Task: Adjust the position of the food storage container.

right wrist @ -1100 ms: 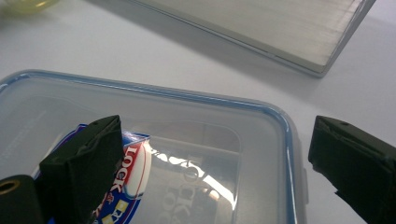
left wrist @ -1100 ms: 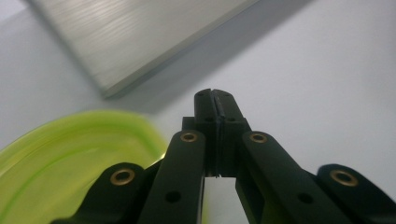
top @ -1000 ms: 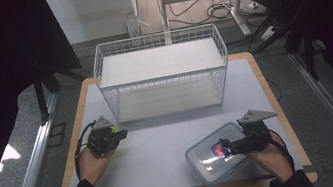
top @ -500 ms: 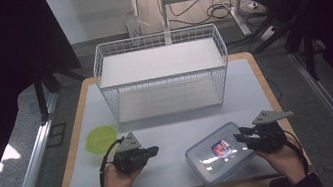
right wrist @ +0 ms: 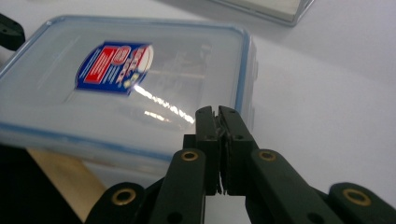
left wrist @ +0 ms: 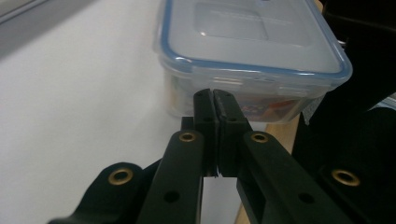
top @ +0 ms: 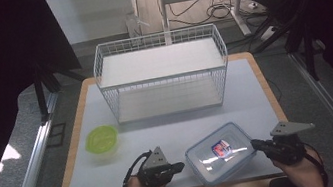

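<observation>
The lidded plastic box (top: 221, 151) lies flat near the front edge of the worktop (top: 255, 89), one corner close to the wooden border. The left claw (left wrist: 215, 100) is closed on nothing, its tips just beside the box's near wall; the right claw (right wrist: 218, 116) is likewise closed and empty, hovering at the box's rim. With both pinched together, a push from either side could skid the box off the front edge, or tip it if one side presses harder

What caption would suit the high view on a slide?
Two hand-held grippers, left and right, flank a lidded plastic container before a wire rack.
</observation>
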The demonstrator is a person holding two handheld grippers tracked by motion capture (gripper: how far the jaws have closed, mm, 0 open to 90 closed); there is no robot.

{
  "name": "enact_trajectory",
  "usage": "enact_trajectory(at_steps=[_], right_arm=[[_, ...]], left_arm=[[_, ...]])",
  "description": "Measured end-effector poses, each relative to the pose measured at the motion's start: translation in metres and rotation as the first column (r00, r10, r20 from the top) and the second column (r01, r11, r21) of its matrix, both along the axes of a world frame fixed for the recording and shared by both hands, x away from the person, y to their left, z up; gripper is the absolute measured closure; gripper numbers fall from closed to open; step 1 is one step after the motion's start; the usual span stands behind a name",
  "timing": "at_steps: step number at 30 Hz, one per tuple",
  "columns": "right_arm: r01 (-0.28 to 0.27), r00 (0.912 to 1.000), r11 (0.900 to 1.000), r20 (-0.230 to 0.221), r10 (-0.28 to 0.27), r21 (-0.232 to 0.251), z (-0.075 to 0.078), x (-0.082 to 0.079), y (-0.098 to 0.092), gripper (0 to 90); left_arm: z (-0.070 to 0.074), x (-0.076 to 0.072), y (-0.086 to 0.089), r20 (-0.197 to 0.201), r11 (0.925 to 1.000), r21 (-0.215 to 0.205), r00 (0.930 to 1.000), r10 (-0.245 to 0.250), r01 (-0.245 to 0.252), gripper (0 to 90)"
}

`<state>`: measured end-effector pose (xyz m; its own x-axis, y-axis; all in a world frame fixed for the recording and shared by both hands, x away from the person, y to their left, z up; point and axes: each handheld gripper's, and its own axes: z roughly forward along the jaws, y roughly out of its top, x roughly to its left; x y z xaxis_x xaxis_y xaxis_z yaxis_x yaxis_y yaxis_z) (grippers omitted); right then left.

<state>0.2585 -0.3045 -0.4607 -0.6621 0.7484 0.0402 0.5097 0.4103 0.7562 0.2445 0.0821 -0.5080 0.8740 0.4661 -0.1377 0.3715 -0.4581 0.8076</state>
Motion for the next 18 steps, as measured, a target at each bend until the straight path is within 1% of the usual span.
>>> enact_trajectory(at_steps=[1,2,3,5,7,9,11,12,14,16,18], right_arm=[[-0.003,1.0000,1.000,-0.001,0.003,0.005,0.000,-0.003,-0.001,87.0],[-0.009,1.0000,1.000,-0.003,0.009,0.019,-0.001,-0.006,-0.003,87.0],[-0.011,0.9999,1.000,-0.002,0.011,0.022,0.000,-0.009,-0.004,87.0],[-0.018,0.9998,1.000,0.004,0.018,0.003,0.000,-0.014,-0.006,86.7],[-0.017,0.9999,0.999,0.001,0.017,-0.033,-0.002,-0.020,-0.010,86.7],[-0.016,0.9997,0.999,-0.020,0.015,-0.036,-0.007,-0.023,-0.014,86.8],[-0.011,0.9988,0.999,-0.048,0.008,-0.050,-0.015,-0.023,-0.016,86.9],[-0.010,0.9984,0.999,-0.057,0.007,-0.049,-0.018,-0.022,-0.016,86.8],[-0.021,0.9970,0.999,-0.076,0.019,-0.032,-0.021,-0.019,-0.015,87.1],[-0.028,0.9968,0.998,-0.076,0.024,-0.049,-0.024,-0.017,-0.011,87.1],[-0.044,0.9946,0.998,-0.096,0.040,-0.040,-0.028,-0.015,-0.008,87.4]], left_arm=[[-0.001,-0.001,-0.002,-0.001,1.0000,0.007,1.0000,0.000,0.000,89.0],[-0.001,-0.001,-0.004,-0.004,1.0000,0.007,1.0000,-0.002,0.002,88.9],[-0.002,-0.001,-0.005,-0.005,1.0000,0.006,1.0000,-0.002,0.002,89.0],[-0.003,-0.001,-0.007,-0.008,1.0000,0.007,1.0000,-0.001,0.001,88.9],[-0.003,-0.001,-0.009,-0.011,1.0000,0.009,0.9999,-0.003,0.003,88.9],[-0.004,-0.001,-0.011,-0.009,1.0000,0.005,1.0000,-0.003,0.003,88.9],[-0.003,0.000,-0.011,-0.014,1.0000,0.002,0.9999,0.000,0.000,89.0],[-0.003,0.000,-0.011,-0.013,1.0000,0.004,0.9999,0.004,-0.004,89.0],[-0.003,0.001,-0.010,-0.020,1.0000,-0.001,0.9998,0.005,-0.005,89.0],[-0.003,0.002,-0.010,-0.022,0.9999,-0.001,0.9997,0.015,-0.015,89.0],[-0.003,0.004,-0.009,-0.026,0.9998,0.001,0.9995,0.019,-0.019,89.0]])
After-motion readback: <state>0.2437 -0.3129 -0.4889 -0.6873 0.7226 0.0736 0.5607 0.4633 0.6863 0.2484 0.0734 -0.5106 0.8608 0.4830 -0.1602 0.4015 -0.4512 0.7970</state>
